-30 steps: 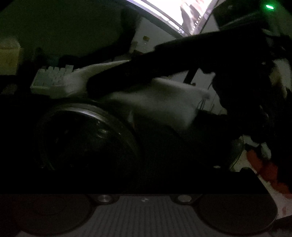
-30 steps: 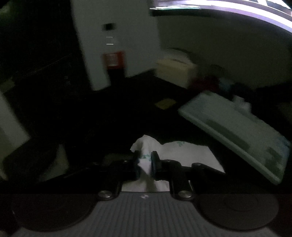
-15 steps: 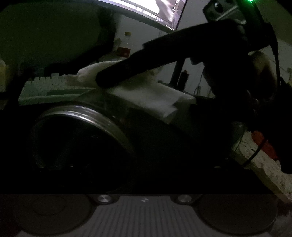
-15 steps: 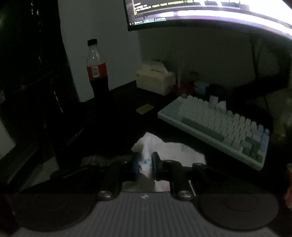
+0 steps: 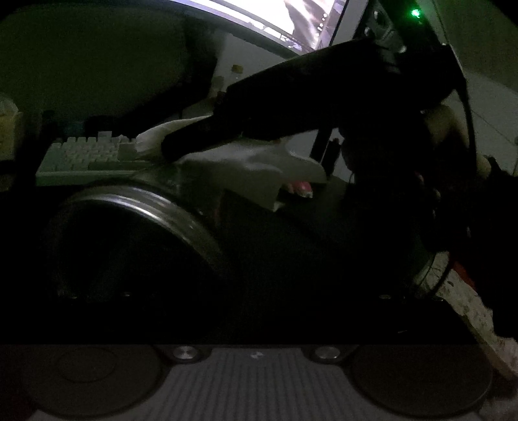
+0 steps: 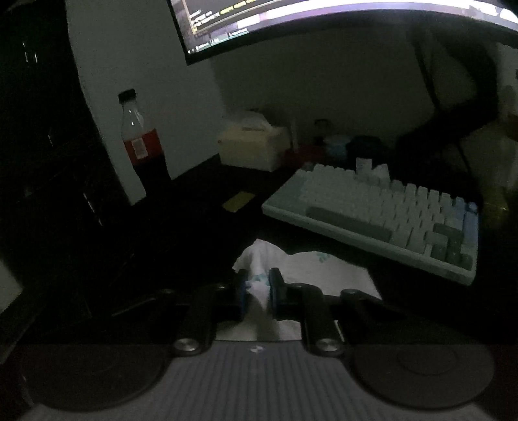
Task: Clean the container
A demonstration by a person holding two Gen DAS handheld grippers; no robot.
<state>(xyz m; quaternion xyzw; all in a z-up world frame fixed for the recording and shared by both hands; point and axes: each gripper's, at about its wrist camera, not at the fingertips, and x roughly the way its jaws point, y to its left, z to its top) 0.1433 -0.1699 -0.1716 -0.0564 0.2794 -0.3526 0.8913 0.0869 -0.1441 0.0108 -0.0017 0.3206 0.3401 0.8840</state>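
Note:
The scene is very dark. In the left wrist view a round container [image 5: 207, 239] with a metal rim fills the middle, lying on its side close to the camera. My left gripper's fingers are lost in the dark around it; it seems to hold the container. My right gripper [image 6: 257, 286] is shut on a white tissue [image 6: 310, 268] with a small green print. In the left wrist view the right gripper [image 5: 181, 147] presses that tissue [image 5: 249, 168] on the container's upper side.
A pale keyboard [image 6: 382, 213] lies on the dark desk, also in the left wrist view [image 5: 87, 158]. A cola bottle [image 6: 140, 145] stands at the left by the wall. A tissue box [image 6: 252, 145] sits behind. A lit monitor [image 6: 291, 19] hangs above.
The right gripper has swung with the tissue, so the bottle, tissue box and keyboard came into view. In the left wrist view the tissue has slid across the container's top.

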